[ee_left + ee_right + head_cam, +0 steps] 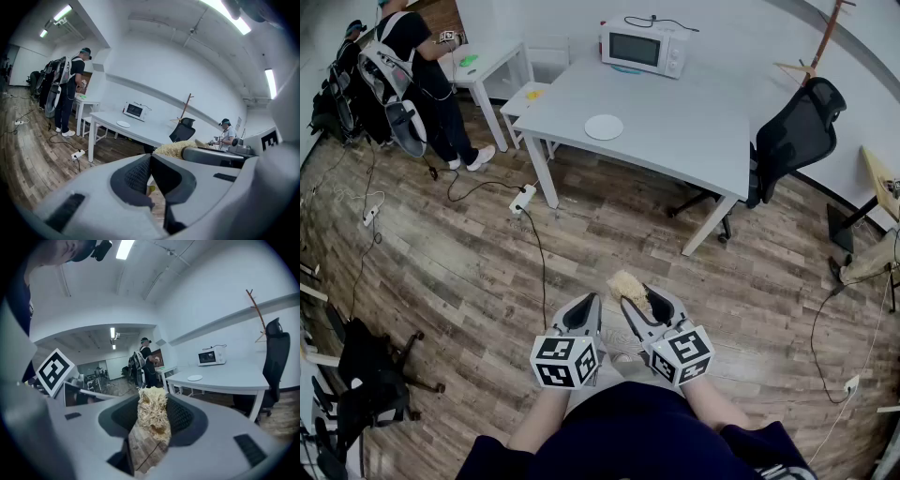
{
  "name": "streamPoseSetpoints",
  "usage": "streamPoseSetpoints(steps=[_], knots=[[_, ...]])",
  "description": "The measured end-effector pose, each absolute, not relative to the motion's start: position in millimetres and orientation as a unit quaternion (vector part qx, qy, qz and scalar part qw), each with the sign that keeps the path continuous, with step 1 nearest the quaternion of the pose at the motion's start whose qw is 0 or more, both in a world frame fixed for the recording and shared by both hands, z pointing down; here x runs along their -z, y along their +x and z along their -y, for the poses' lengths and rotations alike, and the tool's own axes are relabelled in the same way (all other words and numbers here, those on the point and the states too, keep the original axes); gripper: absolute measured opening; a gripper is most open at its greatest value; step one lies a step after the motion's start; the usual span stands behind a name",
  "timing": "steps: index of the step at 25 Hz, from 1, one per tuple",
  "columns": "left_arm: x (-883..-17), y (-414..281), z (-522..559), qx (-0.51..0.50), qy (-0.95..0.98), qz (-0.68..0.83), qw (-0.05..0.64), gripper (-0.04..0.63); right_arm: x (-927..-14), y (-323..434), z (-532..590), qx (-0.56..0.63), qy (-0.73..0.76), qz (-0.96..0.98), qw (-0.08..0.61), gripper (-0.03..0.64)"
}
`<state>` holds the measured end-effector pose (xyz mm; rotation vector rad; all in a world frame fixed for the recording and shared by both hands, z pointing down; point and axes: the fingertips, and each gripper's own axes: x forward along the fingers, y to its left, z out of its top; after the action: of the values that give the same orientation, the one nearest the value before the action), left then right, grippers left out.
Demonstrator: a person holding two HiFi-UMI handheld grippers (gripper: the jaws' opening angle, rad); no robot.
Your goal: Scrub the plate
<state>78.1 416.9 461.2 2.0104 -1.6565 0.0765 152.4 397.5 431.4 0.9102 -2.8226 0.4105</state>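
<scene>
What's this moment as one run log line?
phase: before scrubbing | left tongs: shut, empty | right tongs: shut on scrubber | plate: on white table, away from both tongs

head view — overhead, steeply down, white table [675,122] far, upper centre | left gripper view — low, near level, table [140,132] centre-left | right gripper view — low, table [225,379] right | shared: table, plate [604,127]
</scene>
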Motion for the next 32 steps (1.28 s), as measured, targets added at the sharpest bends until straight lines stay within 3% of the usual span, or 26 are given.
streamPoseSetpoints(steps=[18,32], knots=[[-468,85,-375,-0.048,0.737,0.620,0.263,0.017,-436,160,-362,-0.155,0.286,0.943,0.073,0.181],[-462,25,-216,-0.055,0.756,0.604,0.245,0.018,-433,106,-223,-0.144,0.308,0.936,0.089,0.181]])
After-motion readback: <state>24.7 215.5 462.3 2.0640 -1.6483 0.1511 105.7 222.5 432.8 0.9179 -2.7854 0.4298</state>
